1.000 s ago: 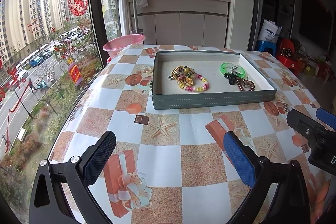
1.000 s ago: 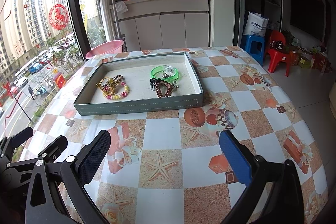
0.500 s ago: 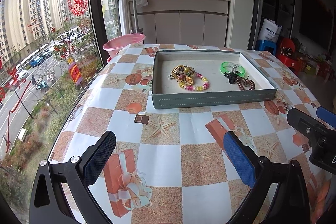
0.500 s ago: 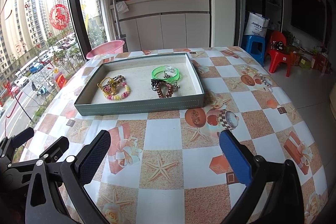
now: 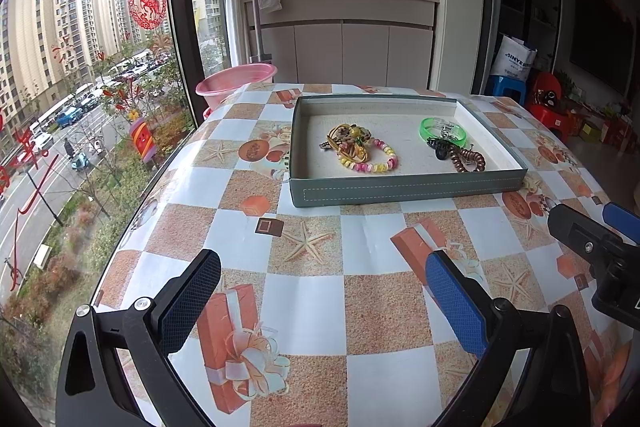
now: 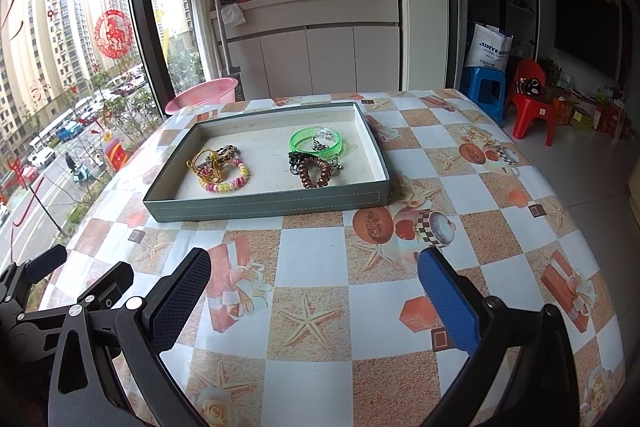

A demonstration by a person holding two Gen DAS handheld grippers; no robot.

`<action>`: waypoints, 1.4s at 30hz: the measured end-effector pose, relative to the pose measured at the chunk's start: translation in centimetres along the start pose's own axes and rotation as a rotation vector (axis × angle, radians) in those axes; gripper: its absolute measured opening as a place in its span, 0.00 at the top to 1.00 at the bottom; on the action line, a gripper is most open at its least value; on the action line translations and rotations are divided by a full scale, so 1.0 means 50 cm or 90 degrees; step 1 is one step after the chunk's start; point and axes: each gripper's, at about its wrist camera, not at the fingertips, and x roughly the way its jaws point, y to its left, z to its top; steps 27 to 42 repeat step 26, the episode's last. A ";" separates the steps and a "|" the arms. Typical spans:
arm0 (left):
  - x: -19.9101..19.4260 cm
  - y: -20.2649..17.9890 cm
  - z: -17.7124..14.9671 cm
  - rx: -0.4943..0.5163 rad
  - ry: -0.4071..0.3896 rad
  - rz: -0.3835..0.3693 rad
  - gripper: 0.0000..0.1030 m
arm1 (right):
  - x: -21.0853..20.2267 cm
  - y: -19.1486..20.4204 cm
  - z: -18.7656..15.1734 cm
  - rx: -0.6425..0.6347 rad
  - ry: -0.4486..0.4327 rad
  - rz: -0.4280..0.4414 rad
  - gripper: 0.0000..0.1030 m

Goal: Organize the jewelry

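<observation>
On the patterned tablecloth (image 5: 304,291) sits a shallow grey tray (image 5: 404,187) holding all visible jewelry in two loose clusters. Toward the tray's left lie a gold chain bundle (image 5: 348,143) and a pink-and-yellow beaded bracelet (image 5: 376,163), overlapping. Toward its right lie a green bangle (image 5: 442,129), a brown coil band (image 5: 466,159) and a small dark piece touching it, too small to identify. The left gripper (image 5: 320,307) and right gripper (image 6: 316,303) both hover near the table's front edge, well short of the tray, jaws spread wide and grasping nothing. No loose piece shows on the cloth, so the scene fits either jewelry gathered and awaiting sorting, or sorting complete. Hazards, should a pick follow: the chain and beaded bracelet are entangled, so lifting one may drag the other over the tray wall; the smooth bangle could slip from flat pads; pushing the light tray may slide it on the glossy cloth.
</observation>
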 end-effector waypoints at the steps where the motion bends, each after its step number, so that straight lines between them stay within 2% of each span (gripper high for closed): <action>1: 0.001 0.000 0.000 0.000 0.001 0.000 0.00 | 0.000 0.001 0.000 0.000 0.000 0.000 0.00; 42: 0.013 0.005 -0.005 -0.009 0.020 -0.004 0.00 | -0.001 0.004 0.001 0.000 0.002 0.001 0.00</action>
